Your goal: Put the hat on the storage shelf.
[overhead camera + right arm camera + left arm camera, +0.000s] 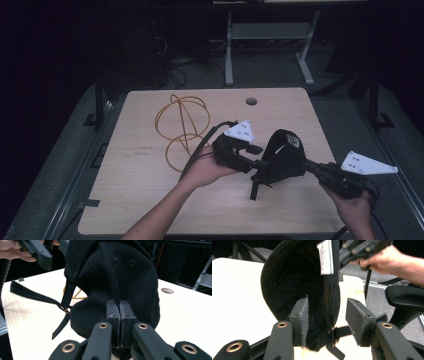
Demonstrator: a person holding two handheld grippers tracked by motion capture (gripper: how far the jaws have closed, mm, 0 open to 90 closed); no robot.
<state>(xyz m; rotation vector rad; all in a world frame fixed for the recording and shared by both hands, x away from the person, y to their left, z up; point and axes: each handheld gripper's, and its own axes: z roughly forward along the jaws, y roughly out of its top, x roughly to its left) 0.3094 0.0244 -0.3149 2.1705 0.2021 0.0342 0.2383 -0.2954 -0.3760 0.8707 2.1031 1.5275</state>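
Note:
A black fabric cap (284, 156) is held above the wooden table (150, 200), with its strap (255, 190) hanging down. My right gripper (309, 166) comes in from the right and is shut on a fold of the cap's crown (110, 272), its pads (126, 315) pressed together on the cloth. My left gripper (256, 162) reaches in from the left. Its jaws stand apart around the cap's rear edge (329, 302). The left pad (303, 317) lies against the fabric, while a gap shows before the right pad (359, 317). A white label (325, 257) shows inside the cap.
A coil of orange cable (180, 125) lies on the table's far left part. A round hole (251, 101) sits near the far edge. A metal frame (270, 35) stands on the floor beyond the table.

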